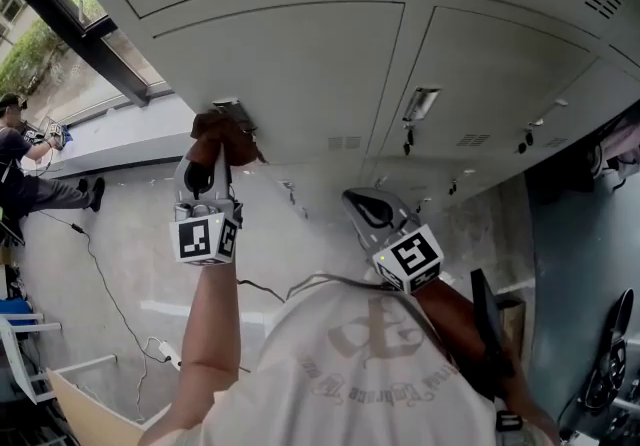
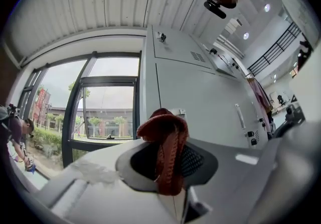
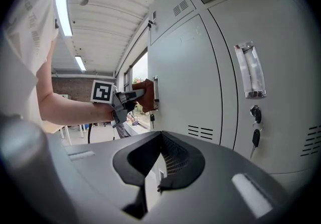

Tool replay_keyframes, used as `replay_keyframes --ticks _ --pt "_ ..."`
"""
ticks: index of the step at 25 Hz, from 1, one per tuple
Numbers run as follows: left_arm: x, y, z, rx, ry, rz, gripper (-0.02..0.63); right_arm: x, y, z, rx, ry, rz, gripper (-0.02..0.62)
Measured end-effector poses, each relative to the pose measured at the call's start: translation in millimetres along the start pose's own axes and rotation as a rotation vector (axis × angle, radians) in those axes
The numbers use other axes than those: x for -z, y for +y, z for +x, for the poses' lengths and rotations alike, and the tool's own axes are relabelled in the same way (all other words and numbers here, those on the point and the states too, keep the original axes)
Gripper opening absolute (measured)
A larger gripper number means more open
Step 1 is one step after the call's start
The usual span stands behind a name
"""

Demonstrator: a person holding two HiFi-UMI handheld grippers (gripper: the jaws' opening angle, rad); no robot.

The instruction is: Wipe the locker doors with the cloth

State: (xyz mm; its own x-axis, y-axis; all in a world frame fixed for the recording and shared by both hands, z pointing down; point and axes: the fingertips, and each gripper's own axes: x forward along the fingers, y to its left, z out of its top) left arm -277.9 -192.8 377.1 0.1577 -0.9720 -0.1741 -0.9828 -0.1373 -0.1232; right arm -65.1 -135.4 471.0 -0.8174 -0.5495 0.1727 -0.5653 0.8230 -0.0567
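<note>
The left tongs (image 2: 168, 165) are clamped on a rusty-red knit cloth (image 2: 163, 135), which is bunched up and poking out above the jaws. Right behind it there's a grey locker door (image 2: 200, 97), with a slim handle (image 2: 241, 116) further along the row. Off to the left is a big dark-framed window (image 2: 103, 110) with trees outside, and a person (image 2: 17, 135) bending over at the far edge.
</note>
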Motion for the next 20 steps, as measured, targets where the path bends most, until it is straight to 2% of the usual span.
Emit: replay_keyframes --ticks 2,5,7,9,12,15,17,20 --pt "6 1 2 -0.003 0.016 0.039 0.083 2 0 -1 0.003 0.005 0.003 0.008" --pt "10 5 5 -0.023 0.079 0.145 0.083 1 3 0 -0.002 0.015 -0.011 0.008" --pt "12 4 7 -0.006 0.079 0.197 0.083 0 3 0 0.001 0.019 -0.016 0.008" --pt "12 3 6 0.015 0.038 0.183 0.083 0 2 0 0.007 0.018 -0.011 0.008" --pt "5 14 0 -0.022 0.017 0.174 0.083 -1 0 1 0.010 0.013 -0.014 0.008" --pt "12 7 1 0.035 0.020 0.194 0.081 2 -4 -1 0.019 0.022 -0.011 0.008" --pt "28 -2 1 0.071 0.056 0.186 0.081 5 -3 -1 0.025 0.017 0.007 0.008" --pt "58 -2 0 0.053 0.137 0.137 0.081 3 -2 1 0.023 0.008 0.010 0.008"
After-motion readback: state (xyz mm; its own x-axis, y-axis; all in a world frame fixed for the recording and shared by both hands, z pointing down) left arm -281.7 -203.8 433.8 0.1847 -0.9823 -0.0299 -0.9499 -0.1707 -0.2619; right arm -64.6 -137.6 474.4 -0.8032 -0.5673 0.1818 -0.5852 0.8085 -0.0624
